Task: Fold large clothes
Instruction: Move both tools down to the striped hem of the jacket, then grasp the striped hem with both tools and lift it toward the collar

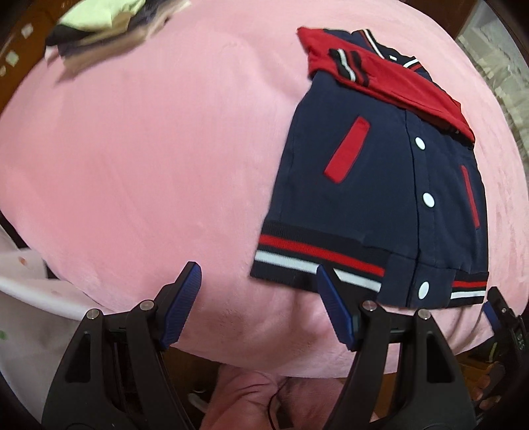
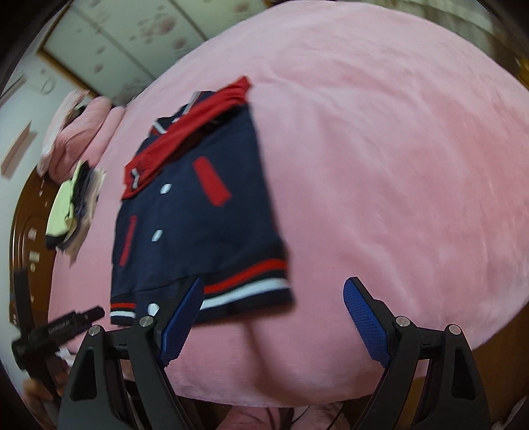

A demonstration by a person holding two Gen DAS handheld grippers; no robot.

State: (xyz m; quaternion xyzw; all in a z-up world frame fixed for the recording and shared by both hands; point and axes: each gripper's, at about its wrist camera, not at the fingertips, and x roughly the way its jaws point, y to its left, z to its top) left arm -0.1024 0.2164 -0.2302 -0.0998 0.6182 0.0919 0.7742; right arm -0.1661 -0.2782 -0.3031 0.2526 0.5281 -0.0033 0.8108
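A navy varsity jacket (image 1: 380,198) with red sleeves folded across its chest lies flat on the pink blanket (image 1: 132,165). It has white snaps, red pocket welts and a striped hem toward me. My left gripper (image 1: 256,274) hovers open over the hem's left corner, with nothing pinched between its blue pads. In the right wrist view the jacket (image 2: 198,231) lies left of centre, and my right gripper (image 2: 274,287) stands open above the hem's right corner. Each gripper also shows in the other's view: the right gripper (image 1: 496,307) and the left gripper (image 2: 66,327).
A pile of folded clothes (image 1: 99,26) (image 2: 72,205) sits at the far side of the bed, near pink pillows (image 2: 82,132). A wooden bed frame (image 2: 29,231) borders that side. The pink blanket (image 2: 396,165) stretches wide to the jacket's right.
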